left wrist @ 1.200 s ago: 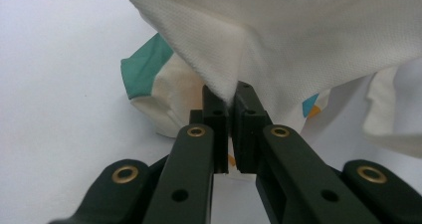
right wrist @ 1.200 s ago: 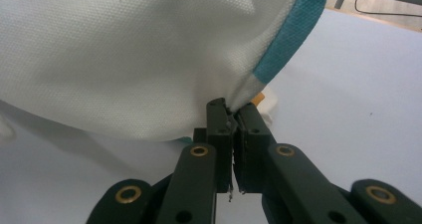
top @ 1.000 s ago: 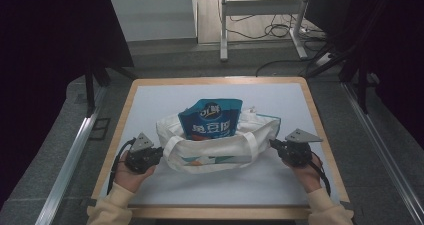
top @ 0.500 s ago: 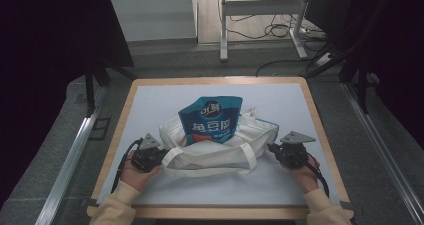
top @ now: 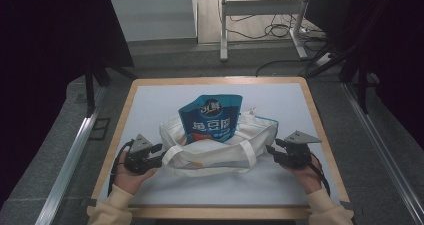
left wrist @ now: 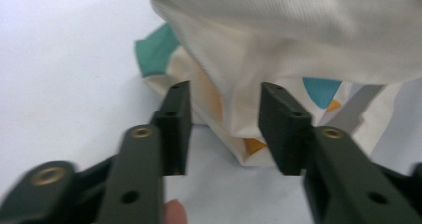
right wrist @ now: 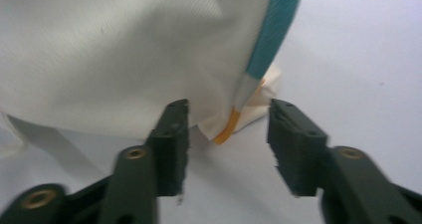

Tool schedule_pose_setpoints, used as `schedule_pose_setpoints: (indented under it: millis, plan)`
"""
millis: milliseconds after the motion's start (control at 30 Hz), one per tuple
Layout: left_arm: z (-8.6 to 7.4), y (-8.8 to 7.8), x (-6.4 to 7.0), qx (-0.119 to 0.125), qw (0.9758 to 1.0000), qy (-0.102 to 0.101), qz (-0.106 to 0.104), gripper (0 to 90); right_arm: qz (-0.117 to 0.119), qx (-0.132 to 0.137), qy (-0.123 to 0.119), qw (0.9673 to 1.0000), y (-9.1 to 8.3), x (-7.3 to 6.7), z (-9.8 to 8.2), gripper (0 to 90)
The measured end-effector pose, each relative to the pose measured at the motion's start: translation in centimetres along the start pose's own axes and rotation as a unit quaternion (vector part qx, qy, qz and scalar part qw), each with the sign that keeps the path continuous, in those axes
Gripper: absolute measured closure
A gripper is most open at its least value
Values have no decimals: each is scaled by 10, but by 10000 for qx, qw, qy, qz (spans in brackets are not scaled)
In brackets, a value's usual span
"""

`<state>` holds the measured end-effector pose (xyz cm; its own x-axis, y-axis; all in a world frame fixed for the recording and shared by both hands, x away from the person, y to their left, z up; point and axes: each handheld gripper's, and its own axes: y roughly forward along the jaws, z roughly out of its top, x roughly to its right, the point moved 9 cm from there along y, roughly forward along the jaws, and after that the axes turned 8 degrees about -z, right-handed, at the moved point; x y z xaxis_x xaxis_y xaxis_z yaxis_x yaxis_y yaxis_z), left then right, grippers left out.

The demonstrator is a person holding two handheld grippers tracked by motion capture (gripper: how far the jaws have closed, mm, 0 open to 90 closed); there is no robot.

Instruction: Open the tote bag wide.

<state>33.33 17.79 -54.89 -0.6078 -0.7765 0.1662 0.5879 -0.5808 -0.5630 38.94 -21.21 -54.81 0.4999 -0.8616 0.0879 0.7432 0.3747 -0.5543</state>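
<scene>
Both pairs of jaws have just been opening and now stand released, each with an end of the cloth bag (top: 215, 147) still between them but no pad pressing on it. In the left gripper view a folded lower corner of the bag (left wrist: 239, 134) sits in the gap at about twelve o'clock from the left gripper (left wrist: 224, 129); in the right gripper view the bag's teal-edged corner (right wrist: 234, 117) hangs likewise in the gap of the right gripper (right wrist: 226, 139). In the high view the left gripper (top: 156, 152) lies at nine o'clock of the bag and the right gripper (top: 272, 152) at three o'clock, each pointing inward at the bag's near end, so neither hand is plainly the nearer; the bag is flanked evenly. The bag lies on the white desk (top: 150, 100), slightly toward the six o'clock side of its middle, with its long axis running from nine to three o'clock, on the line between the two grippers. Its mouth faces up and toward twelve o'clock, and a blue pouch (top: 211, 117) stands in it, top toward twelve o'clock, long axis running twelve to six. A straight pull-back outward along the bag's long axis would likely clear both corners.
</scene>
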Motion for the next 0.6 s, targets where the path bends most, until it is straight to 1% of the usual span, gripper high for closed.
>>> schedule_pose_setpoints:
  millis: [100,167,267,367,433,500,533,600]
  plan:
    - [4,-13,-2,184,9997,-126,60,402,-78,81,254,9996,-7,3,5,381]
    - [7,-20,-4,309,9992,-224,97,349,-162,125,327,9993,-13,6,9,358]
    - [16,-31,-5,519,9981,-313,53,328,-110,239,468,9986,-22,10,17,358]
    - [30,-43,-5,712,9969,-348,31,329,-71,433,563,9975,-34,14,30,363]
    - [41,-49,-4,837,9960,-317,32,355,-31,539,563,9970,-39,14,38,386]
    - [51,-54,-3,920,9954,-256,77,409,-4,625,526,9967,-43,14,46,421]
    - [56,-56,-1,952,9952,-218,58,439,16,651,499,9966,-44,13,50,448]
    - [65,-56,3,954,9953,-139,-4,552,78,683,419,9968,-45,10,58,525]
